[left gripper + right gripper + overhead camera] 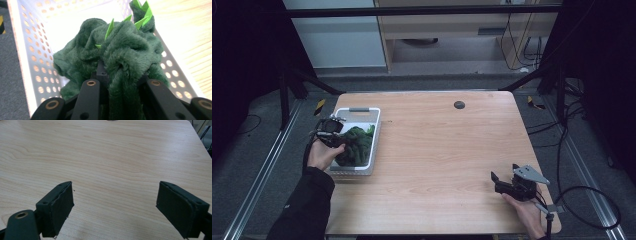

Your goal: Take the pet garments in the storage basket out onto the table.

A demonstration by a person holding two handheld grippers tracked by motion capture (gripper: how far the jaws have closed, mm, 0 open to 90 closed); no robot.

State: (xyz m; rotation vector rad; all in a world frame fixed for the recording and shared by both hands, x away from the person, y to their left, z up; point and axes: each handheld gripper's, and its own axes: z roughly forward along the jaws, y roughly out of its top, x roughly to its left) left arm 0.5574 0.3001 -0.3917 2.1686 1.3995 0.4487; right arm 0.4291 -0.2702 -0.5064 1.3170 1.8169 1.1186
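At the left of the high view, the left claw [332, 131] sits over the white perforated basket [374, 131], which stands at the left edge of the bench [447, 150]. In the left gripper view the 2 black jaws are drawn in on a thick fold of the dark green plush toy [117, 50]; the fabric bulges up between them and hides the pads, so the grip looks firm, though how deep it goes cannot be told. The toy lies inside the basket, its bulk running away from the claw toward the upper right of that view, where bright green felt spikes [140, 15] stand up.

Right claw [504, 186]: lower right of the high view, low over bare bench, well apart from basket and toy. In the right gripper view its jaws stand wide apart with nothing between them.

Judgement: the left hand is by far the nearer and already has the toy. Any lift should go straight up, since the basket walls close in on both sides of the toy's long axis.
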